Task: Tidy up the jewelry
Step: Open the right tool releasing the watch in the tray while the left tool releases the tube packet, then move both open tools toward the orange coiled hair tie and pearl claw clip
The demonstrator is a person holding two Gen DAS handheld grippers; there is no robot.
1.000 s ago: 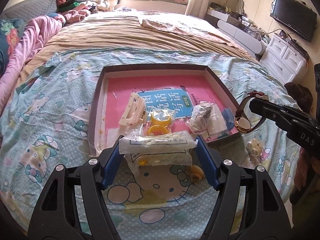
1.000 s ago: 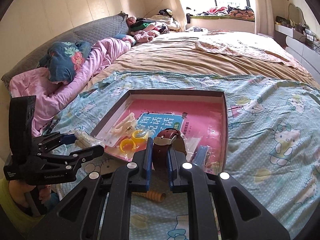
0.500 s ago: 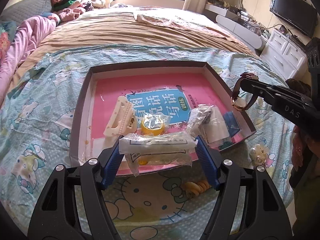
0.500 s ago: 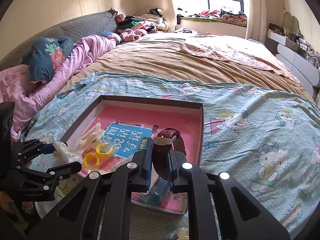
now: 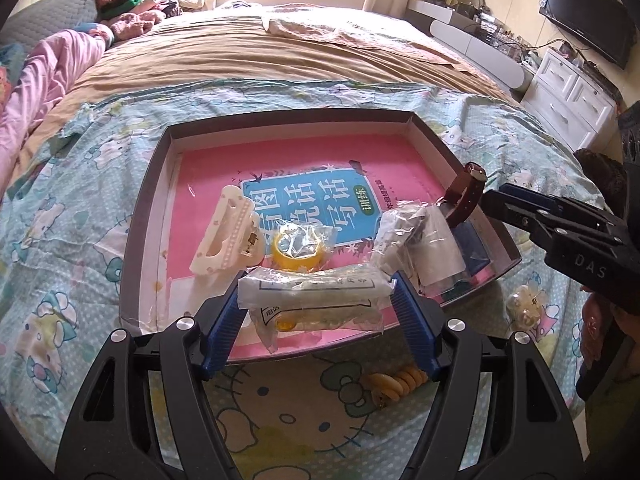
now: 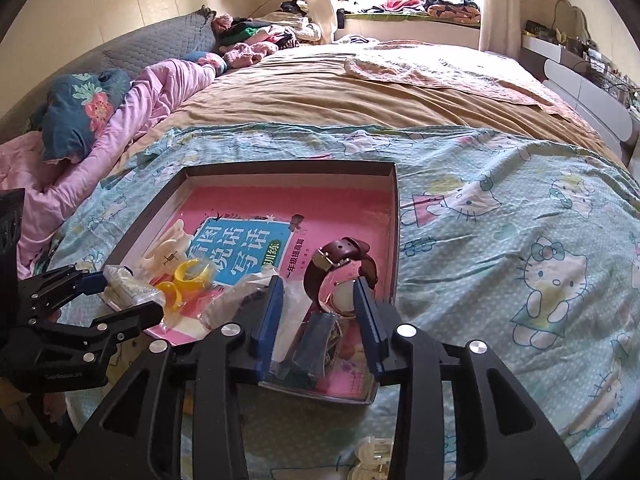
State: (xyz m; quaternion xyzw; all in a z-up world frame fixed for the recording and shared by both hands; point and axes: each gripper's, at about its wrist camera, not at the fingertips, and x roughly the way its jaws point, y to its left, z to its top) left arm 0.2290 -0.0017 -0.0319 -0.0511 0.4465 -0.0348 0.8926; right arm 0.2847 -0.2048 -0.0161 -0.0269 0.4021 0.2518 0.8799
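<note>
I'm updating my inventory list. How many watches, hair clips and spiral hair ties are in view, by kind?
Brown leather-strap watch: 1
Pale plastic hair clips: 2 (one in the dark cardboard box, one on the cartoon-print blanket)
Yellow spiral hair tie: 1
Total: 4
</note>
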